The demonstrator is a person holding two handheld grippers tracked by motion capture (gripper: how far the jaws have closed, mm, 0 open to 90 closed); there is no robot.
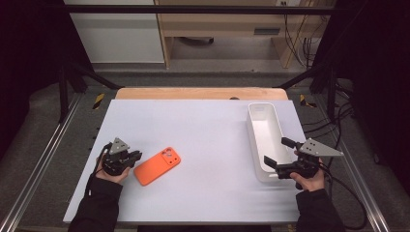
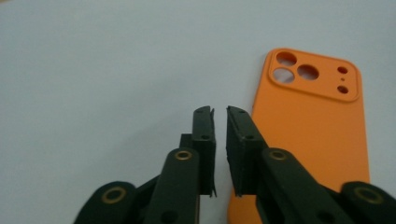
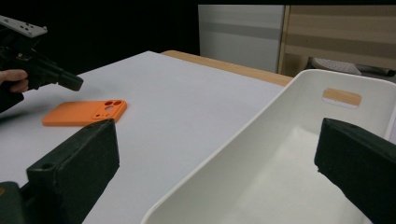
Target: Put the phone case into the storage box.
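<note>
Orange case (image 1: 157, 166) flat on table (image 1: 203, 121), well left of bin (image 1: 265, 140). Left gripper (image 2: 220, 114) beside case's near end, jaws nearly shut, empty. Right gripper (image 3: 215, 154) wide open, straddling bin's wall. Likely approach step; next: open, grasp case edge.

Phone case (image 2: 310, 130): orange, matt, smooth, looks like soft plastic or silicone. Bin (image 1: 265, 140): white plastic, smooth, slight gloss. Table (image 1: 203, 121): pale matt sheet, wood edge at far side. Left gripper (image 2: 220, 115): black matt plastic, brass-coloured rivets.
</note>
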